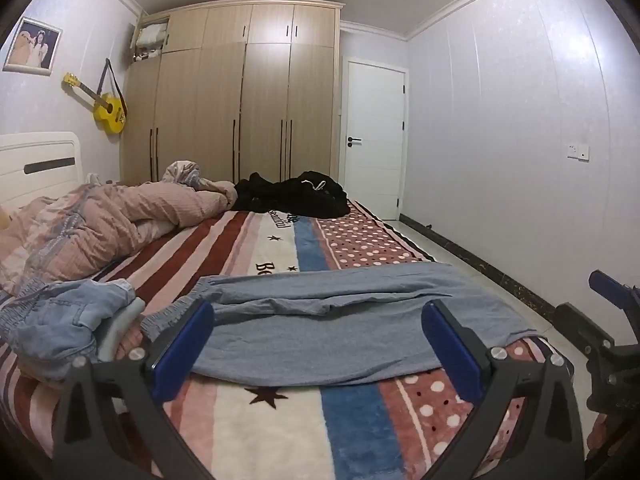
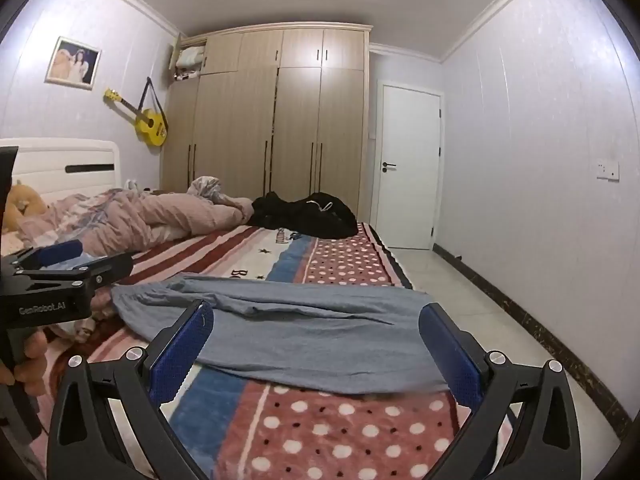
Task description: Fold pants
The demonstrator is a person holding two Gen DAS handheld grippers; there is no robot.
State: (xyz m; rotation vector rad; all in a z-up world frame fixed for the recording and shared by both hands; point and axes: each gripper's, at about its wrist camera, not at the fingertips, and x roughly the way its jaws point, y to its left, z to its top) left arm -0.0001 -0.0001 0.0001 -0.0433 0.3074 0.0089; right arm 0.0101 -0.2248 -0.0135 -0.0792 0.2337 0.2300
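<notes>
Grey-blue pants (image 1: pixel 340 320) lie flat across the near end of the bed, folded lengthwise, elastic cuffs at the left (image 1: pixel 168 316). They also show in the right wrist view (image 2: pixel 304 328). My left gripper (image 1: pixel 318 344) is open, its blue pads either side of the pants' near edge, a little above it. My right gripper (image 2: pixel 316 352) is open over the right part of the pants. The left gripper also shows at the left edge of the right wrist view (image 2: pixel 60 272), and the right gripper at the right edge of the left wrist view (image 1: pixel 608 320).
A crumpled denim garment (image 1: pixel 68 316) lies left of the pants. A pink duvet (image 1: pixel 112 216) and a black clothes heap (image 1: pixel 296 196) lie farther up the bed. The striped and dotted blanket (image 1: pixel 360 240) covers the bed. Tiled floor (image 1: pixel 480 272) and wall are to the right.
</notes>
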